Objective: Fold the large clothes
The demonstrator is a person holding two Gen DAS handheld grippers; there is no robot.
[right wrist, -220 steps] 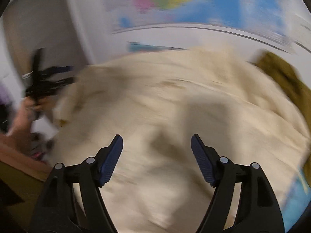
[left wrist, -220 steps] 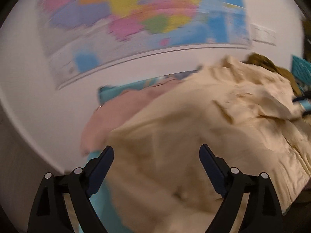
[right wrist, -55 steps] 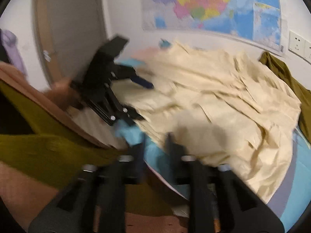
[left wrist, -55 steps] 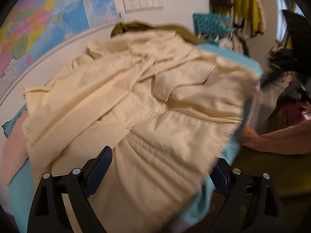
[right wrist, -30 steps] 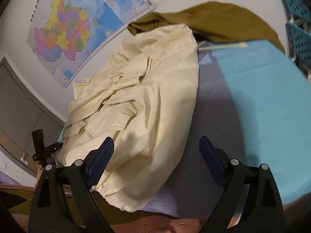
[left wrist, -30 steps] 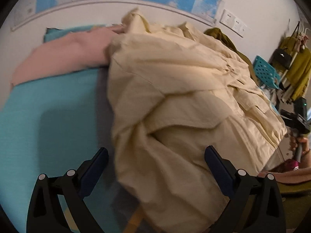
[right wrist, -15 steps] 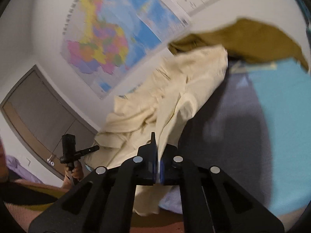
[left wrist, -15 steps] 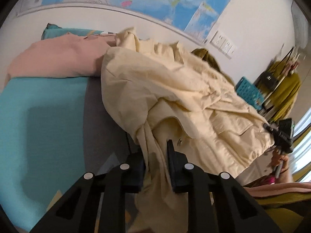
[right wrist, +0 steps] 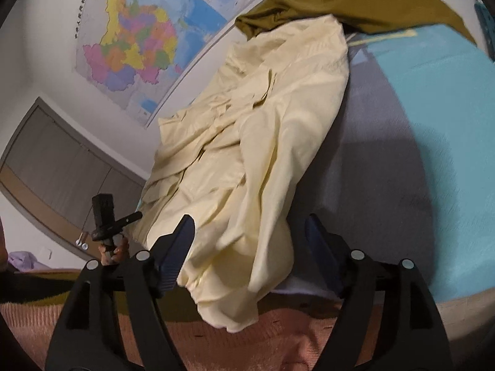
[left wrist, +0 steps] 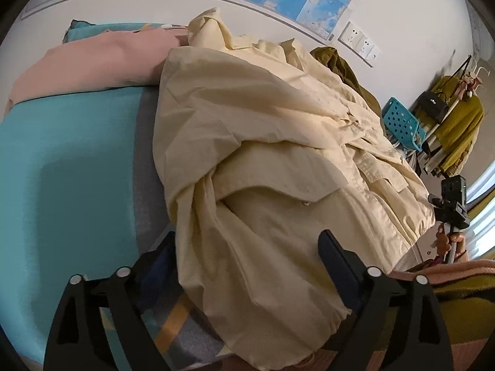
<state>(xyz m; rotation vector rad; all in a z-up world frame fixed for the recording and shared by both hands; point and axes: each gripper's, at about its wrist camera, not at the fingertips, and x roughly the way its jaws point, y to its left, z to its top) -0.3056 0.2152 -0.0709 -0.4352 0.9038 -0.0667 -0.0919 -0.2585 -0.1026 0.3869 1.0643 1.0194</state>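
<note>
A large cream jacket [left wrist: 266, 160] lies crumpled across the teal and grey bed [left wrist: 62, 167], its hem hanging over the near edge. My left gripper [left wrist: 247, 259] is open, with the jacket's hem bunched between its spread fingers. In the right wrist view the same jacket [right wrist: 253, 142] drapes off the bed edge. My right gripper [right wrist: 250, 247] is open around its hanging lower corner. Each gripper also shows in the other's view, the right one [left wrist: 451, 207] far right and the left one [right wrist: 108, 216] at the left.
A pink garment [left wrist: 92, 58] lies at the bed's far left and an olive garment [right wrist: 340, 0] by the wall. A map [right wrist: 145, 40] hangs on the wall. A teal basket [left wrist: 402, 126] and a clothes rack [left wrist: 454, 117] stand beyond the bed.
Both grippers were shut on the jacket's fabric half a second ago and have opened, letting it drop back onto the bed edge.
</note>
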